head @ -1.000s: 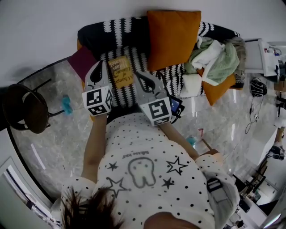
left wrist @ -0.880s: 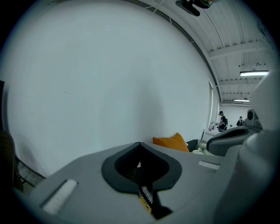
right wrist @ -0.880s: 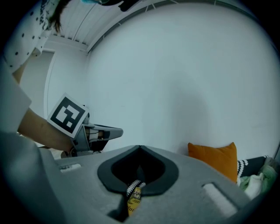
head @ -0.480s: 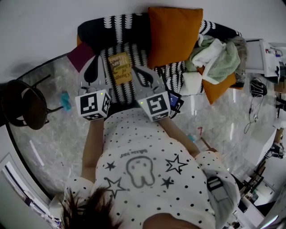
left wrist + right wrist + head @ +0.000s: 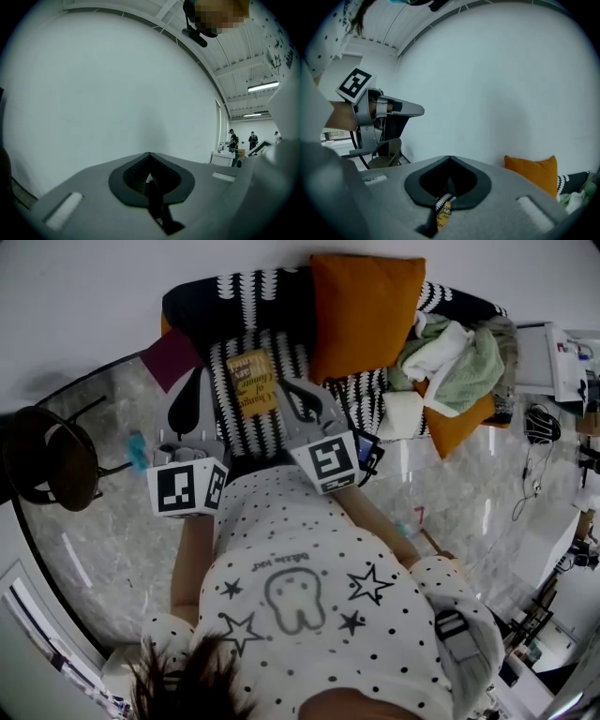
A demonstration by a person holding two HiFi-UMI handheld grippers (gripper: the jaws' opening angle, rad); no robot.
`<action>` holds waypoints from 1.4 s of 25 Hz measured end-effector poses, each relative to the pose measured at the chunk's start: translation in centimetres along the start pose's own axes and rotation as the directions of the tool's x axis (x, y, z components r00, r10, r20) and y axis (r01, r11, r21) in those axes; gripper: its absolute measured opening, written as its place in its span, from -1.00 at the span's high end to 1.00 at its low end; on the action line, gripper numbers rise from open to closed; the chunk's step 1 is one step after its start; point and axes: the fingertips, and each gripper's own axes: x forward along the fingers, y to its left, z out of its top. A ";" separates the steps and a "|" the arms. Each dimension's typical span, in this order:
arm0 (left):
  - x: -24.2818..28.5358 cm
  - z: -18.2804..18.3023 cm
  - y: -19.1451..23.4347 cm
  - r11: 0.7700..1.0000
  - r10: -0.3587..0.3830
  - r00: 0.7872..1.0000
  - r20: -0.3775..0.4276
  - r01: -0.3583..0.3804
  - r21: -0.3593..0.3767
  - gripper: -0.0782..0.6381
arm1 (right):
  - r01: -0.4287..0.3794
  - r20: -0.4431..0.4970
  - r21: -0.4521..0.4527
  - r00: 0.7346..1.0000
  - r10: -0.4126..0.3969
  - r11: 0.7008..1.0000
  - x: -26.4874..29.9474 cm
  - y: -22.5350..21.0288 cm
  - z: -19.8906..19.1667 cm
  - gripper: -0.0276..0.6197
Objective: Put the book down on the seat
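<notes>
The book (image 5: 251,382) lies flat, cover up, on the patterned sofa seat (image 5: 246,432). It sits toward the seat's left end, between a maroon cloth (image 5: 171,357) at that end and the orange cushion (image 5: 366,307) propped against the back. The laying-down looks done, so the step in hand is probably getting clear of the book.

The right claw (image 5: 449,178) is closed and empty, its tip just beside the book's right edge; whether it touches cannot be told. It would do best to draw back toward the seat's front edge and upward, not sideways, so the cover is not dragged.

The left claw (image 5: 149,177) is likewise closed on nothing, faces a bare wall, and is apart from the book.

No container shows. The seat's right end bears a heap of pale cloths (image 5: 450,357).
</notes>
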 end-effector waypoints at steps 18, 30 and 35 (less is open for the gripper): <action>-3.6 0.7 0.3 0.997 0.008 0.999 -0.041 -0.005 0.082 0.79 | 0.003 0.008 -0.004 1.000 -0.003 1.000 -0.2 -0.7 0.8 0.91; -5.1 0.6 0.2 0.997 0.067 0.996 -0.054 -0.065 0.048 0.79 | -0.038 0.033 0.009 0.999 0.038 0.999 -1.2 -0.4 1.8 0.91; -5.1 -0.3 -0.7 0.998 0.054 0.995 -0.087 -0.050 0.041 0.79 | -0.087 0.021 0.002 0.996 0.087 0.996 -1.0 0.7 1.5 0.91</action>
